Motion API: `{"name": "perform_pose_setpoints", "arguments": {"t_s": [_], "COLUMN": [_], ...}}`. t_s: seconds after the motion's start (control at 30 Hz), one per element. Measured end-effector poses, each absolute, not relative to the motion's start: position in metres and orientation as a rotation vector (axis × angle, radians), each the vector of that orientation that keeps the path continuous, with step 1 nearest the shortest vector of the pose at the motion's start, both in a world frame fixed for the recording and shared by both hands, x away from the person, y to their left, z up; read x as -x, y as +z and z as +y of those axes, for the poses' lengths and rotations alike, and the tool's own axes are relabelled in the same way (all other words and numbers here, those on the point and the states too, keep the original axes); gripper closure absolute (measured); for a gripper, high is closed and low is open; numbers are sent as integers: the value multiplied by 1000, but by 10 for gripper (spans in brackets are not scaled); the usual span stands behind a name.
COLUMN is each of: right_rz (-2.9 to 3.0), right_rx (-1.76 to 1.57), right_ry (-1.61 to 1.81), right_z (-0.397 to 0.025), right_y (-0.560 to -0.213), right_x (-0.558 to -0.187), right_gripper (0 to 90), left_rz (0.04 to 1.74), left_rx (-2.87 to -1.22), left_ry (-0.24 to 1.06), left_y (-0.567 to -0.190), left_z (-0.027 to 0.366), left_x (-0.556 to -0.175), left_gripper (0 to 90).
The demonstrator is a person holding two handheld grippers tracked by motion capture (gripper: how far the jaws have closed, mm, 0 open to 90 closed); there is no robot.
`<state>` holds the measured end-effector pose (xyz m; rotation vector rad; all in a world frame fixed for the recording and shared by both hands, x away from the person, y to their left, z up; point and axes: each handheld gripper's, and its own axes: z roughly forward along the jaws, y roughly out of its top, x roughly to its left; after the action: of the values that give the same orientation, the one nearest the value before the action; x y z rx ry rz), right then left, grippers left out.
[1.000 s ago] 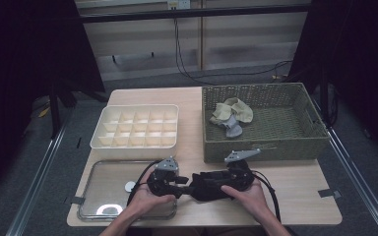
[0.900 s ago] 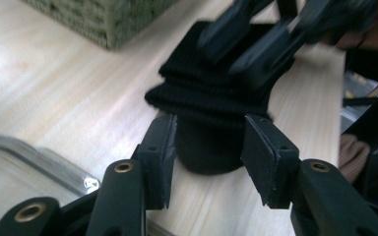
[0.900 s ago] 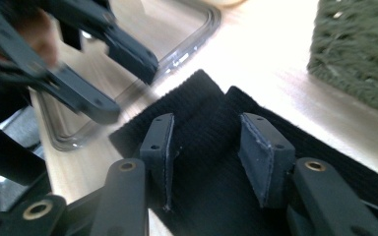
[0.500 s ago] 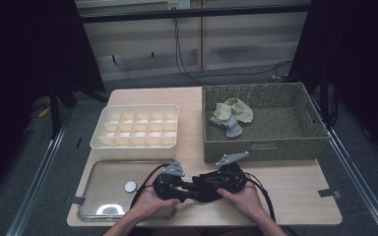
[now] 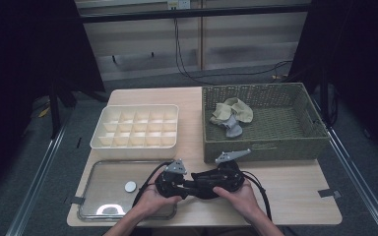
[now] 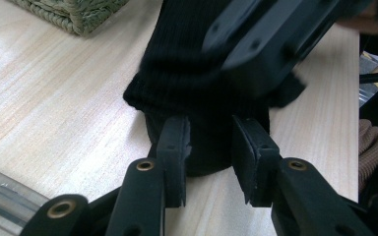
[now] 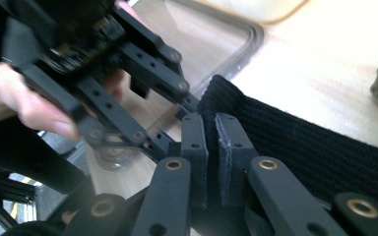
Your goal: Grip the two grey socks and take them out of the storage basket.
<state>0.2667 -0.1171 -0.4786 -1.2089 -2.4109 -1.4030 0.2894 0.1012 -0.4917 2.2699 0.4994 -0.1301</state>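
A black knitted sock (image 5: 205, 190) lies on the wooden table (image 5: 295, 187) near its front edge, held between my two grippers, which face each other. In the left gripper view, the left gripper (image 6: 209, 147) has its pads on either side of a bunched end of the sock (image 6: 192, 73), and the right gripper's body covers the sock from above. In the right gripper view, the right gripper (image 7: 210, 142) has its pads almost together on the ribbed cuff of the sock (image 7: 300, 147). From above, the left gripper (image 5: 191, 186) and right gripper (image 5: 200, 183) nearly meet.
A white box of small compartments (image 5: 135, 125) stands at the back left. A wicker basket (image 5: 266, 145) at the back right holds beige and grey socks (image 5: 231, 114). A clear tray (image 5: 103, 201) with a small white disc (image 5: 130, 186) lies at the front left.
Both hands have shifted slightly and drawn the grippers a little closer together over the black sock. Nothing else on the table has moved.
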Motion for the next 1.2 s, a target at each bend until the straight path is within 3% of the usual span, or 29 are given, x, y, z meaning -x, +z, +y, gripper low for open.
{"name": "perform_pose_setpoints", "arguments": {"t_s": [0.23,0.5,0.67,0.77,0.83,0.93,1.2], "right_rz": [-2444,-2451,-2410,-2406,-2419,-2460,-2503], "right_rx": [1264,1288,1354,1388,1405,1427,1454], "right_ry": [-1322,-1352,-1412,-1416,-1410,-1359,-1266], "right_z": [-120,-129,-153,-166,-173,-179,-177], "right_y": [-499,-489,-477,-474,-474,-480,-496], "right_x": [-268,-264,-263,-258,-254,-248,-250], "right_gripper": [792,572,515,554,689,769,830], "left_rz": [506,537,559,562,554,528,492], "left_rx": [-2280,-2267,-2263,-2244,-2233,-2194,-2180], "left_ry": [-126,-101,-119,-119,-115,-116,-117], "left_y": [-492,-494,-494,-492,-488,-478,-467], "left_z": [104,104,105,106,107,104,88], "left_x": [-289,-292,-294,-293,-292,-292,-296], "left_gripper": [630,614,614,621,626,630,631]}}
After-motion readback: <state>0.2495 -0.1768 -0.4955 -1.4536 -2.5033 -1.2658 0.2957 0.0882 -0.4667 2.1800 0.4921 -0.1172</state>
